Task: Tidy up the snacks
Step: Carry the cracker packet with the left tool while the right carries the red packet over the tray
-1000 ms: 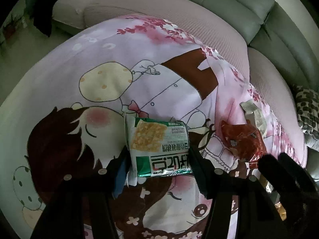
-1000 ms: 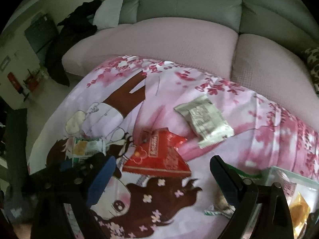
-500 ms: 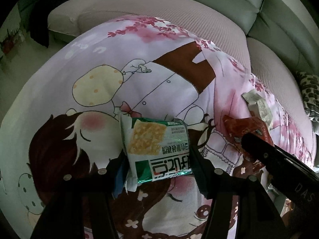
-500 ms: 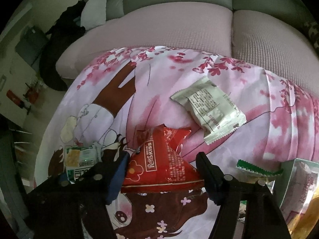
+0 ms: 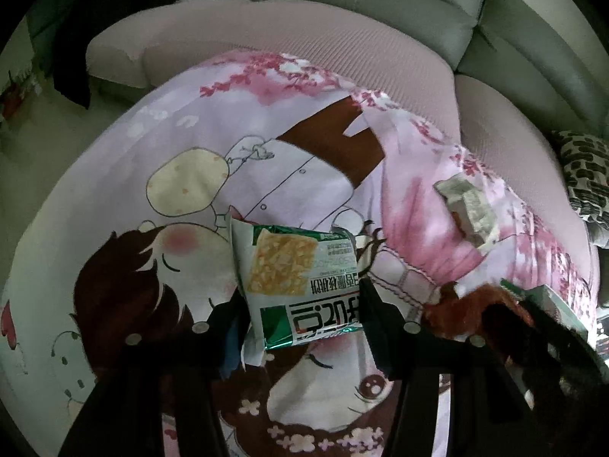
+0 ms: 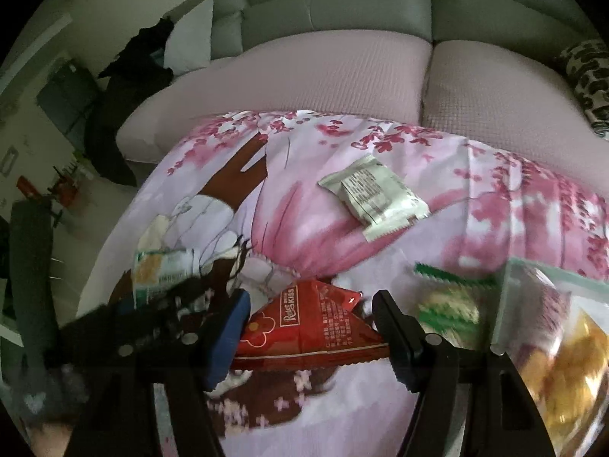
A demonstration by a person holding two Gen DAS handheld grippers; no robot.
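Red snack packet [image 6: 304,327] lies half hidden behind left hand-held gripper [image 5: 304,316].

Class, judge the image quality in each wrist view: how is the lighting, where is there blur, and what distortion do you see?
Left wrist view: dim, with fisheye bending of the sofa and black corners; the green cracker packet is fairly sharp, the right gripper a dark smear. Right wrist view: equally dim and curved; the red snack bag is readable, the container at the right edge blurred.
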